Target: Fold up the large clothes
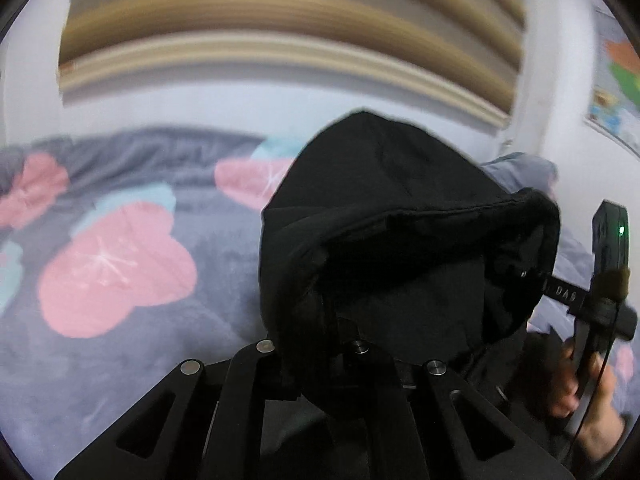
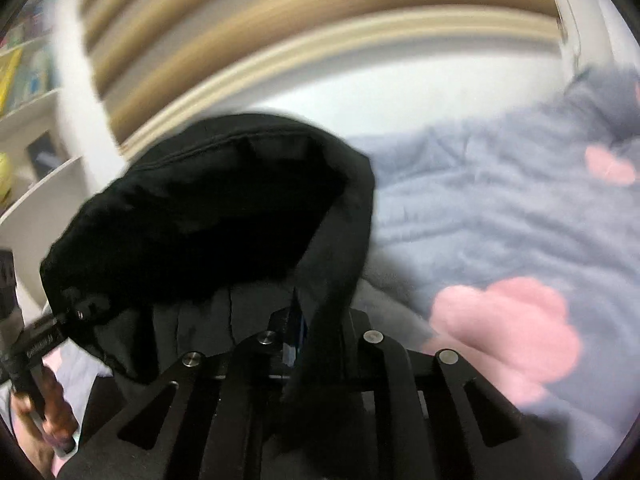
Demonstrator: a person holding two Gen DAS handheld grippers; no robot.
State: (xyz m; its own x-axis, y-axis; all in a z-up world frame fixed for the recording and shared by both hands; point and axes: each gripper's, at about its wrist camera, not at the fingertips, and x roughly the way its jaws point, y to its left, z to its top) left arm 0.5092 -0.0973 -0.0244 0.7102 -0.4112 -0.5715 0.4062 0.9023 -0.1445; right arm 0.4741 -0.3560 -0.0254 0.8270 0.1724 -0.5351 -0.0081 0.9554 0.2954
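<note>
A black hooded garment (image 1: 400, 216) hangs in the air above the bed, its hood opening stretched between both grippers. My left gripper (image 1: 316, 360) is shut on one side of the hood's edge, and the cloth drapes over its fingertips and hides them. At the right of the left wrist view, my right gripper (image 1: 538, 278) pinches the other side of the edge. In the right wrist view the garment (image 2: 208, 208) covers my right gripper (image 2: 296, 320), which is shut on a fold of it. The left gripper (image 2: 70, 314) grips the far corner at the left.
A grey blanket (image 1: 120, 360) with pink and pale blue shapes covers the bed below. Behind it runs a beige headboard (image 1: 280, 56) against a white wall. Shelves (image 2: 36, 92) stand at the left. A person's hand (image 1: 580, 396) holds the right gripper's handle.
</note>
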